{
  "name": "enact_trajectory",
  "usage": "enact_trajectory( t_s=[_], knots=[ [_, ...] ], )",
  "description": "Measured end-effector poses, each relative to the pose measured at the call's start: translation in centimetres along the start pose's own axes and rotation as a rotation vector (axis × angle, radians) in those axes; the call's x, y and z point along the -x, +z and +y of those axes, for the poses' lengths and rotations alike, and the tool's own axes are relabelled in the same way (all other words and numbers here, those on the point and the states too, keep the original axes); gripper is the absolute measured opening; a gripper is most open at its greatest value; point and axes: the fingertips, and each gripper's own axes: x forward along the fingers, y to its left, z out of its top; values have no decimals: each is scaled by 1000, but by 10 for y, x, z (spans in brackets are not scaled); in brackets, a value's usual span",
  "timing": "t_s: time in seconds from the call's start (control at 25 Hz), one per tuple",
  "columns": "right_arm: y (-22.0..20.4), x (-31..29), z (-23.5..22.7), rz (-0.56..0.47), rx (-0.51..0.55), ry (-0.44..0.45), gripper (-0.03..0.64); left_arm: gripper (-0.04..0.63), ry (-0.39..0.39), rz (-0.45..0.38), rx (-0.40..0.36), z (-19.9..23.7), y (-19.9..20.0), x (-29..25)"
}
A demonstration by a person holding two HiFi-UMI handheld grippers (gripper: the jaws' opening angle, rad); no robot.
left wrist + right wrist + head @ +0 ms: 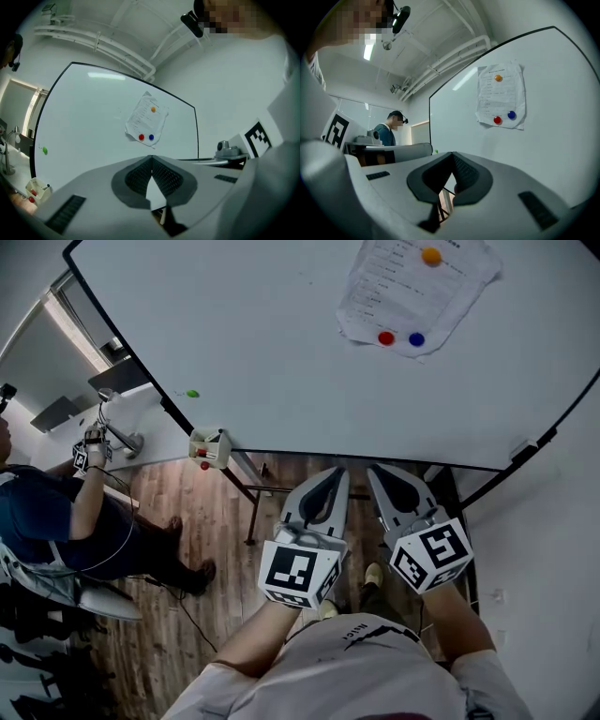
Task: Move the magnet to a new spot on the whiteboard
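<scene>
A white whiteboard (262, 343) fills the upper head view. A paper sheet (412, 292) is pinned to it by an orange magnet (430, 256) at the top and by a red magnet (385, 337) and a blue magnet (416, 338) at the bottom. A green magnet (192, 394) sits alone near the board's left edge. My left gripper (337, 472) and right gripper (377, 470) hang side by side below the board's lower edge, both shut and empty. The left gripper view shows the paper (146, 119) well ahead of the closed jaws; the right gripper view shows the red magnet (497, 120) far off too.
A small marker tray (210, 447) hangs at the board's lower left corner. The board's stand legs (251, 493) rest on a wooden floor. A seated person in a dark shirt (56, 512) is at the far left beside a white table (141, 423).
</scene>
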Motion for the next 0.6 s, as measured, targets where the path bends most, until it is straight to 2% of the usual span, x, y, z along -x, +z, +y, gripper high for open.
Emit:
enact_trajectory(
  t_s=[0.28,0.6],
  knots=[
    [-10,2,6,-8,12,4,12,12,1,-8,-6,0,-10,6],
    [1,9,23,-2,40,-3,12,12,0,-13,3,-1,2,22]
  ],
)
